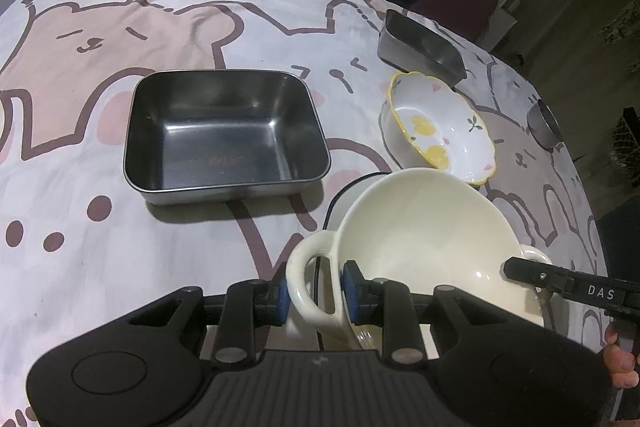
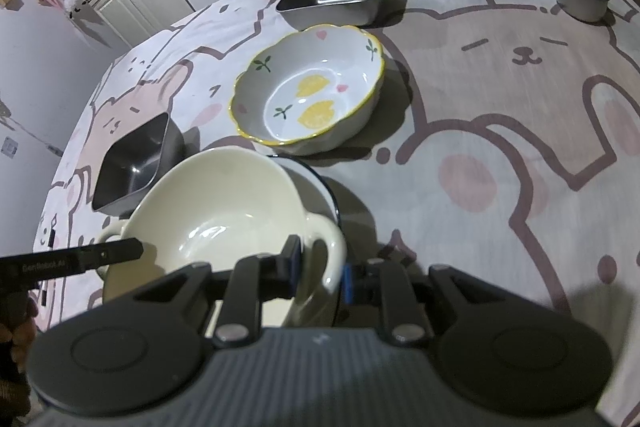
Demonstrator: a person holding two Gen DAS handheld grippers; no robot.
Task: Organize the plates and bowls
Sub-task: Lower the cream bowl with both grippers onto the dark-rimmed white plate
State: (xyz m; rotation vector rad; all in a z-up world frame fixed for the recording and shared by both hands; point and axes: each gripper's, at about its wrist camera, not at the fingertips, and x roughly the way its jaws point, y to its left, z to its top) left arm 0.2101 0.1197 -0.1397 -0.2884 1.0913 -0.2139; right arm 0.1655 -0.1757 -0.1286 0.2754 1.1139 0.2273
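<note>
Your left tongs [image 1: 314, 291] and right tongs [image 2: 320, 269] each pinch a cream bowl [image 1: 424, 227] handle; uneven lifting risks tipping it onto the plate [image 2: 320, 183] beneath.

The left claw [image 1: 314, 291] is matte black plastic, with blue pads [image 1: 352, 289] on its two short fingers. Each finger hangs on black link bars pinned by round silver rivets, and behind them sit a ribbed dark-grey body and two broad round housings with embossed circles. The right claw [image 2: 320, 267] has the same build and blue pads. White lettering runs along each claw's side bar.
</note>
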